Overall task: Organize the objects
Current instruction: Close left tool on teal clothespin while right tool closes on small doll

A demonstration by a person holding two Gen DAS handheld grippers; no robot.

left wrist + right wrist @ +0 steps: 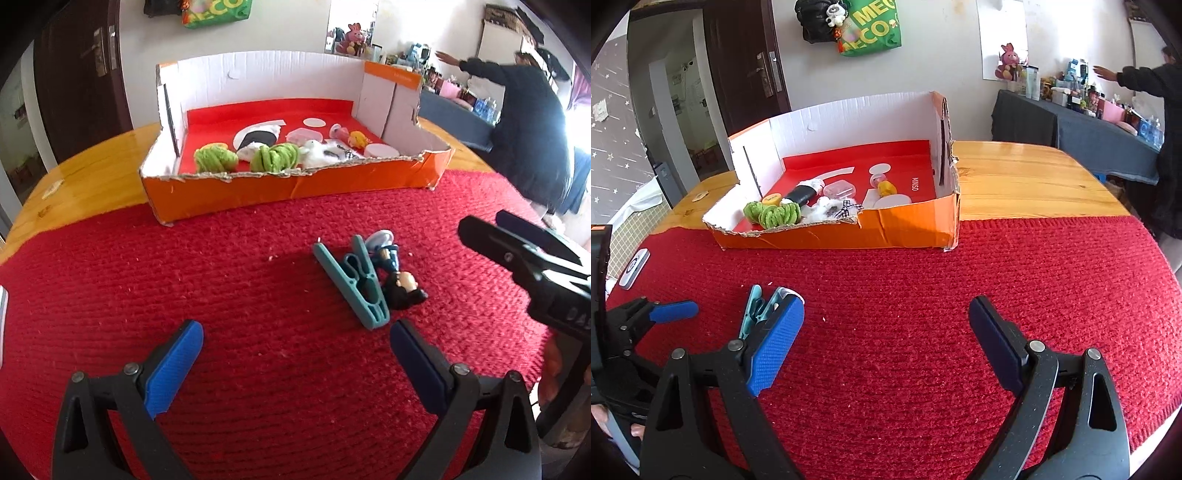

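A teal clothes peg [354, 282] and a small doll figure [397, 275] with black hair lie together on the red knitted mat [258, 277]. My left gripper [295, 341] is open and empty, just short of the peg. The right gripper [517, 251] shows at the right of the left wrist view. In the right wrist view my right gripper [886, 317] is open and empty over bare mat; the peg [757, 308] peeks out behind its left finger. The orange cardboard box [295, 184] holds green yarn balls [275, 157], a white fluffy thing and other small items.
The box [908, 229] stands at the far edge of the mat on a wooden table [1034, 177]. A small white device [634, 267] lies at the mat's left edge. A person in dark clothes [532, 122] stands at the right by a cluttered side table.
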